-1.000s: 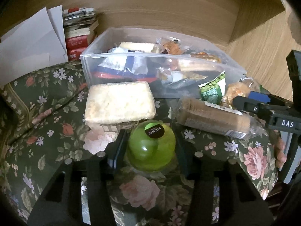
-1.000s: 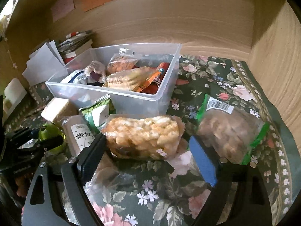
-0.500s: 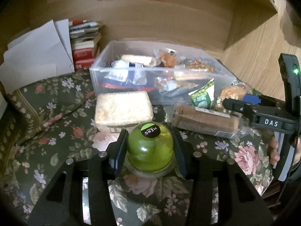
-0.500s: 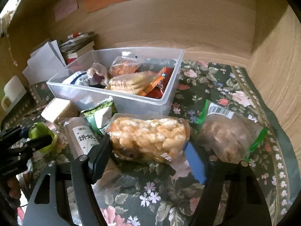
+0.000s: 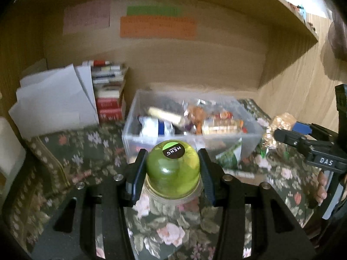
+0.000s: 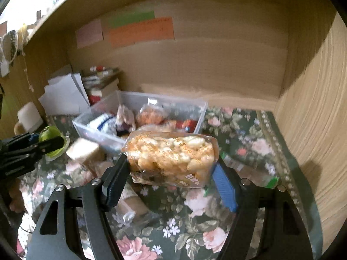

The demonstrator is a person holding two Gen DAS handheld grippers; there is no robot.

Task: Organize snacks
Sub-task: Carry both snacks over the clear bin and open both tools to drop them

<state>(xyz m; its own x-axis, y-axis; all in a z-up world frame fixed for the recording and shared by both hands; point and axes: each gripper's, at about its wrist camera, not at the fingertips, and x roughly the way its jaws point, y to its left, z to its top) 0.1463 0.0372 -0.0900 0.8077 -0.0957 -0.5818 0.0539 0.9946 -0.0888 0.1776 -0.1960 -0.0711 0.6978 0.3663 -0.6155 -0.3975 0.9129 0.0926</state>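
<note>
My left gripper [image 5: 172,171] is shut on a green domed snack cup [image 5: 172,169] with a black "MENG" label and holds it above the floral cloth, in front of the clear plastic bin [image 5: 130,130]. My right gripper [image 6: 171,173] is shut on a clear bag of puffed rice snacks [image 6: 171,158] and holds it up in front of the same bin [image 6: 201,112], which holds several wrapped snacks. The left gripper with the green cup [image 6: 51,138] shows at the left of the right wrist view. The right gripper [image 5: 288,134] shows at the right of the left wrist view.
A pale block snack [image 6: 83,151], a cracker sleeve [image 6: 128,205] and a green-edged bag [image 6: 256,173] lie on the floral cloth [image 6: 238,130]. Stacked books [image 5: 108,93] and white papers [image 5: 54,101] stand back left. Wooden walls close the back and right.
Both grippers have closed on their snacks and lifted them off the cloth. The views have risen and tilted up, so the bin and table look lower and farther.
</note>
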